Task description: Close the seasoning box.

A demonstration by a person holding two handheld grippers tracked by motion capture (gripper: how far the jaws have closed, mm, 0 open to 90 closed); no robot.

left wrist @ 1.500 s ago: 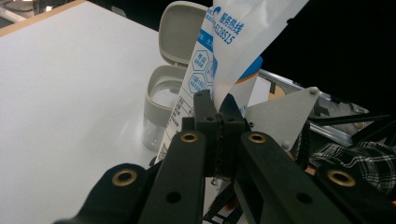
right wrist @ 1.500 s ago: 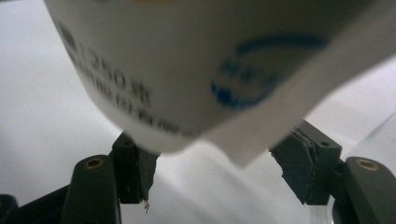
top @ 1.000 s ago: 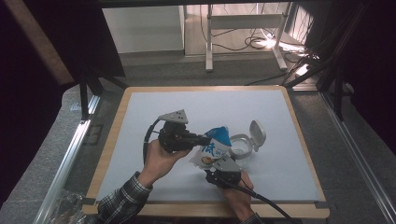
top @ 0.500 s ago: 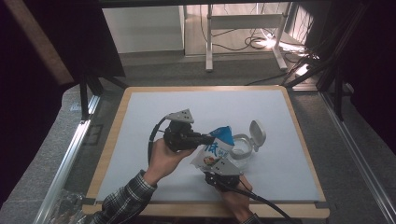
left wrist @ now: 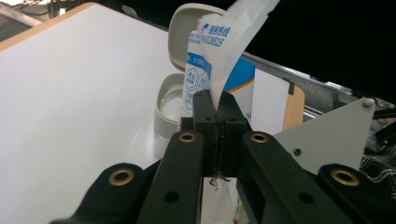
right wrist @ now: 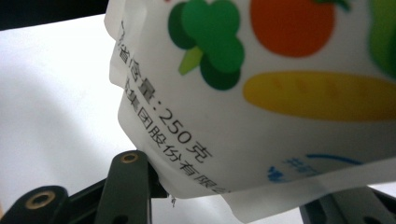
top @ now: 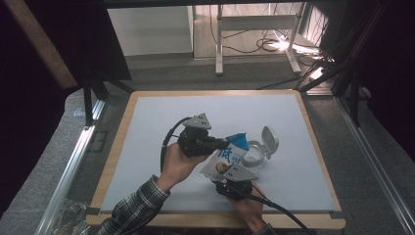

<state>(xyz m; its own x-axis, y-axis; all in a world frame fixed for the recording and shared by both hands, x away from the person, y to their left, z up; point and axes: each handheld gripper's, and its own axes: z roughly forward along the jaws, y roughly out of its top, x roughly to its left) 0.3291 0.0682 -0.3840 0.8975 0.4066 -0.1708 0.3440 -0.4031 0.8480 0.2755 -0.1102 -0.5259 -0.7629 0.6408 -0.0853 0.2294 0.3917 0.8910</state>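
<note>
Where the person's right hand comes in from the near table edge, the right gripper (top: 234, 177) holds the lower end of a white plastic pouch (top: 226, 157); in the right gripper view its jaws are spread around the pouch's bottom seam, but the contact itself is covered by the pouch, so whether they pinch it cannot be told. Just beyond, the left gripper (top: 220, 144) is closed tight on the pouch's upper edge, its two black jaws meeting on the thin film in the left gripper view. The pouch runs lengthwise from the right gripper up and away to the left gripper, its blue top corner pointing toward the far side of the table. Its glossy, crinkled film carries printed vegetables and Chinese characters, partly cut off by the frame. Right behind the pouch sits a round grey container (top: 250, 155) with a hinged lid (top: 268, 141) standing open; its inside is mostly hidden by the pouch. All rest over a white tabletop (top: 156, 117) with a wooden rim.
</note>
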